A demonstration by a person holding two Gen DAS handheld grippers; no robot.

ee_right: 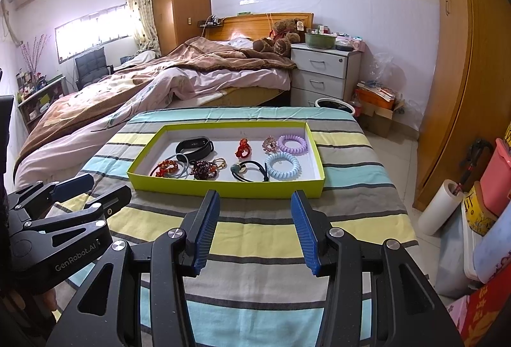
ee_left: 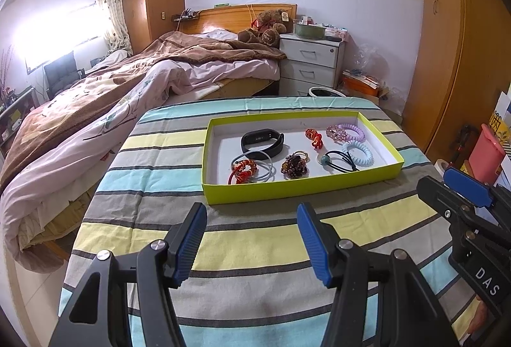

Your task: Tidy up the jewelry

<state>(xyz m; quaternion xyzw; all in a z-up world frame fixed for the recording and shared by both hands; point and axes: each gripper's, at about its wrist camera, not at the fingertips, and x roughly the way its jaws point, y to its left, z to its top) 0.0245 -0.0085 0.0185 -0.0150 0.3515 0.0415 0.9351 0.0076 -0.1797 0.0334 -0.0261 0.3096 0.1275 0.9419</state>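
Resting on a table draped in a striped cloth of teal, yellow and grey bands, a shallow lime-green tray with a white floor sits toward the far edge of the surface, and all the jewelry lies inside it. Along the tray's far side, from its left end, I count one black smart band, one small red knotted tie, one pink beaded scrunchie and one lilac spiral coil at the far right corner, the last two touching. Along the near side lie one red beaded bracelet tangled with a thin grey elastic loop, one dark garnet-coloured beaded cluster touching a small gold ring, one black elastic with a teal bead, and one pale blue spiral coil. That makes two coils, three red or dark beaded pieces, and one each of the others. Both tools hover over the near half of the cloth, well short of the tray. On the left gripper the blue-padded fingers stand wide apart with nothing between them; the right gripper likewise has its fingers spread and empty. Behind the table stand an unmade bed and a white drawer unit.
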